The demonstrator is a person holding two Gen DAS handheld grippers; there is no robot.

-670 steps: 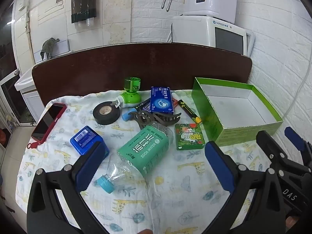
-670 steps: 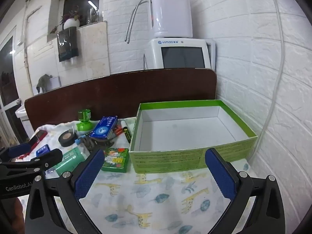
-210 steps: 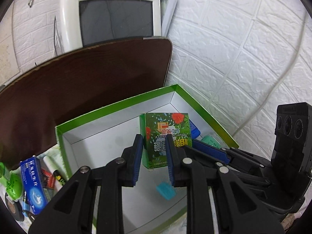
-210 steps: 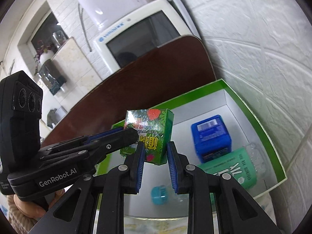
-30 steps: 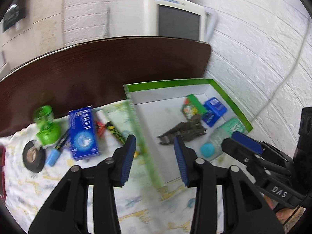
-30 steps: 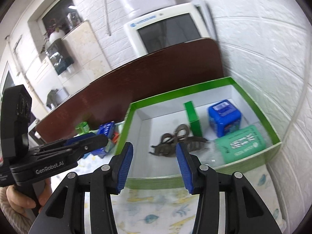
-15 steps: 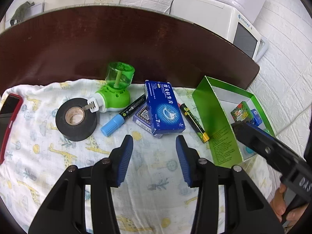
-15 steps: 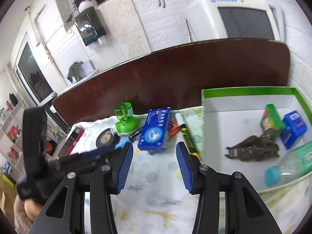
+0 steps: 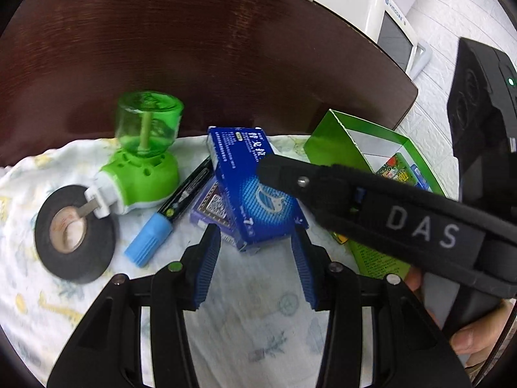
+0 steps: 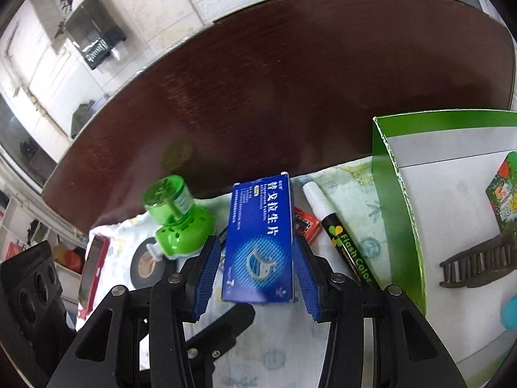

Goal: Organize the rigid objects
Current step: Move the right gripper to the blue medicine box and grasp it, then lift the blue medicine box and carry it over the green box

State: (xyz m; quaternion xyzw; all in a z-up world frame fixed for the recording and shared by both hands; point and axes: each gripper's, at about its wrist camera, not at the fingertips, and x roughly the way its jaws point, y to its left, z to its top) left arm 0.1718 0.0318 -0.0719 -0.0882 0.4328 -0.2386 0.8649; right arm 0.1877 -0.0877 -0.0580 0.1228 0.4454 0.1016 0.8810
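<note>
The right gripper [image 10: 255, 278] had its jaws spread on either side of the blue medicine box [image 10: 260, 239], a gap showing on each side, so it was judged released and about to grasp. The left gripper [image 9: 255, 258] hung just short of the same box, jaws likewise parted and empty. The box lay propped on a smaller purple packet [image 9: 211, 208] on the cloth-covered table [image 9: 245, 307], near the dark back edge. Beside it waited a green vaporizer [image 9: 142, 165], a roll of black tape [image 9: 72, 231], a blue-capped marker [image 9: 168, 216] and a "Flash Color" marker [image 10: 342, 242]. At the right edge stood the green box [image 10: 397, 213], already holding a green carton [image 10: 504, 197] and a brown hair clip [image 10: 478, 265]. The sorting looked roughly half done.
</note>
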